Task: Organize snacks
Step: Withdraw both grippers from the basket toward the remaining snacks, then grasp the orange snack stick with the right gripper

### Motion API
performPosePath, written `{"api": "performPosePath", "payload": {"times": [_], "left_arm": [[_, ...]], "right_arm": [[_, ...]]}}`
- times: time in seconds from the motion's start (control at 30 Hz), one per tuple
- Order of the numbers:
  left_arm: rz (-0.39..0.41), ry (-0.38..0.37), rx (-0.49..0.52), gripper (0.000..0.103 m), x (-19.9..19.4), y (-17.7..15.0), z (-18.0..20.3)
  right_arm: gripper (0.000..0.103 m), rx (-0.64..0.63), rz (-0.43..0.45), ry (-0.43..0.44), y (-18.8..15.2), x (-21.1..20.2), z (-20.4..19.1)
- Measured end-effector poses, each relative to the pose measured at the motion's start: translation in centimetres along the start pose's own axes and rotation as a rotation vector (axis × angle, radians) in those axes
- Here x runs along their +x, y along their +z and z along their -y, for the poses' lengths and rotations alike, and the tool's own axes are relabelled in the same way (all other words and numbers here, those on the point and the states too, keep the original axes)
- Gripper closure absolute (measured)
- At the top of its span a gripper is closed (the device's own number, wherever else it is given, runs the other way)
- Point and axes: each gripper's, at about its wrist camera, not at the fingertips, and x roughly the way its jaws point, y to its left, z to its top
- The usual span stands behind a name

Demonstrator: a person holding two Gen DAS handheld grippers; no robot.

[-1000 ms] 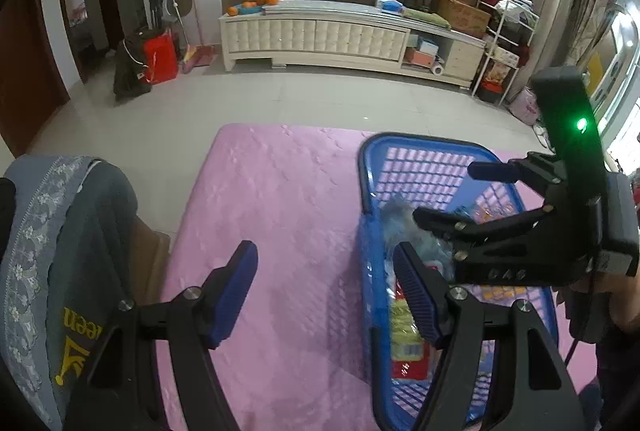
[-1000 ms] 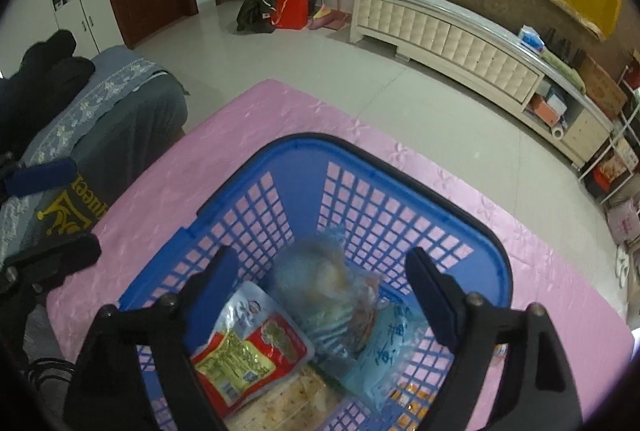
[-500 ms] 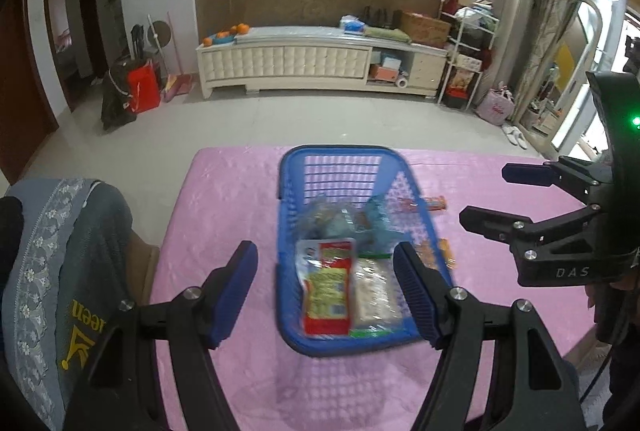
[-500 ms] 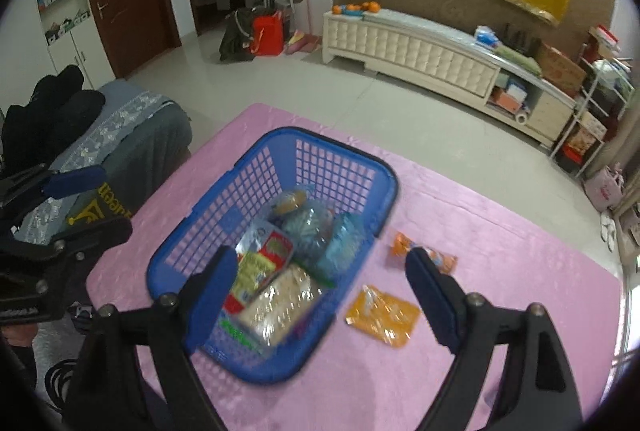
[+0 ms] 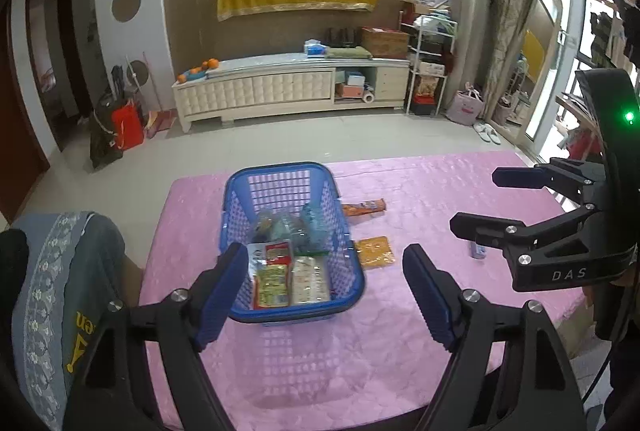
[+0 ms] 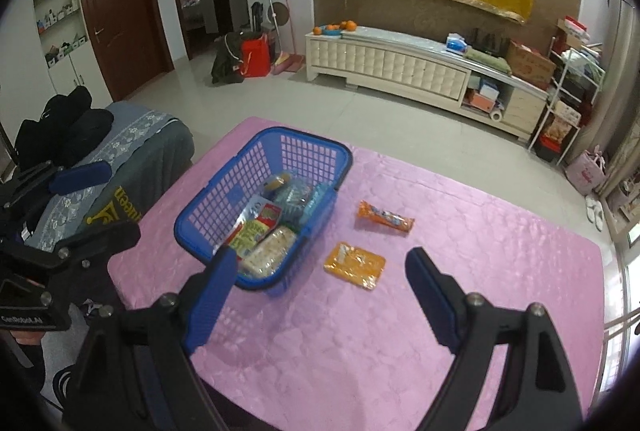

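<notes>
A blue plastic basket [image 5: 240,199] [image 6: 224,187] stands on the pink table [image 5: 420,199] [image 6: 480,251] and holds several snack packets. An orange wrapped bar [image 5: 364,207] [image 6: 386,218] and a flat yellow packet [image 5: 375,251] [image 6: 355,265] lie on the table right of the basket. A small bluish item [image 5: 478,251] lies farther right. My left gripper [image 5: 326,293] is open and empty, raised above the table's near side. My right gripper [image 6: 318,291] is open and empty, also raised; it shows at the right of the left wrist view [image 5: 496,205].
A grey-covered chair [image 5: 60,291] [image 6: 116,159] stands at the table's left edge. Tiled floor, a white TV cabinet [image 5: 280,91] and shelves lie beyond the far edge.
Both grippers have pulled back and up from the basket. The whole table, the two loose packets and the small item have come into view.
</notes>
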Motion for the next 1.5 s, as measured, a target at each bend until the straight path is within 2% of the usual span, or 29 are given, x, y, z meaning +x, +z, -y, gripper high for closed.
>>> {"api": "performPosePath", "payload": {"times": [0.3,0.7,0.83,1.03,1.37,1.5], "left_arm": [[-0.010,-0.007,0.021,0.024,1.1,-0.2,3.7],[-0.059,-0.022,0.067,0.024,6.0,1.5,7.1],[-0.079,-0.035,0.117,0.024,9.0,2.9,8.2],[-0.105,0.012,0.208,0.024,13.1,4.5,9.6],[-0.158,0.028,0.246,0.024,20.4,6.9,9.7],[-0.168,0.020,0.265,0.024,22.3,7.4,9.2]], "right_arm": [[0.014,0.030,0.007,-0.011,-2.3,-1.3,3.4],[0.014,0.083,-0.022,-0.009,-3.5,1.0,8.9],[0.014,0.100,-0.034,-0.004,-3.2,2.3,11.2],[0.014,0.098,-0.035,-0.014,-1.8,4.9,14.1],[0.015,-0.023,-0.022,0.007,1.4,11.7,16.1],[0.015,-0.103,-0.025,-0.014,1.8,14.7,16.3]]}}
